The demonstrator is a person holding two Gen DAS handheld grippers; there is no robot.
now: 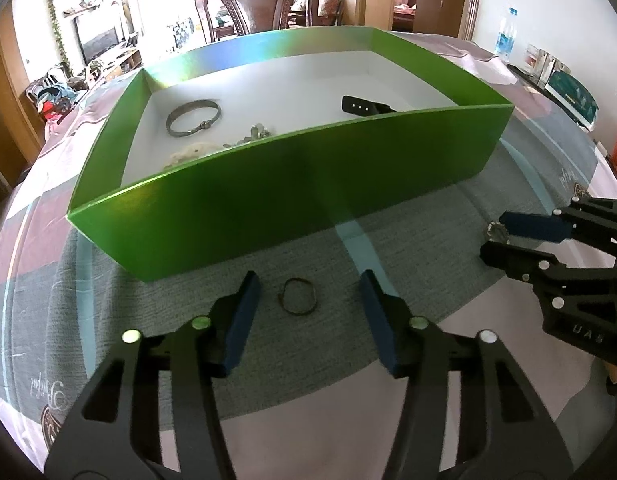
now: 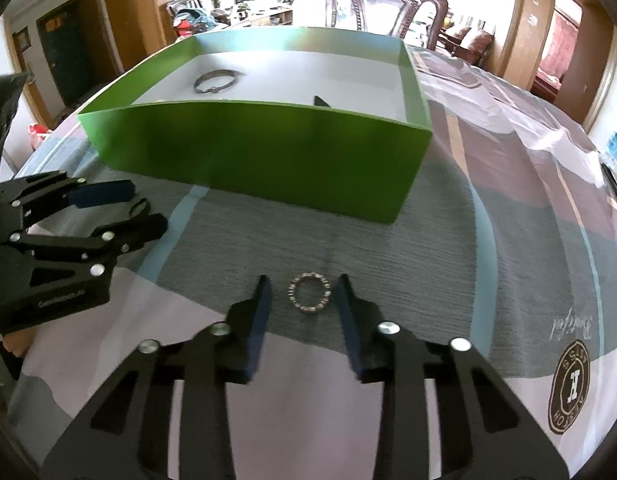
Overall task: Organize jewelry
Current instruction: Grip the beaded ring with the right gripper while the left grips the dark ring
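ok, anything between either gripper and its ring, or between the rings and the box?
Nothing at the grippers: the thin ring lies between the left gripper's open jaws, the beaded ring between the right gripper's. Toward the green box, only its near wall stands in the way; both rings must go over it.

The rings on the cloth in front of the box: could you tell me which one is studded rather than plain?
The studded ring between the right gripper fingers; the thin plain ring lies between the left gripper fingers.
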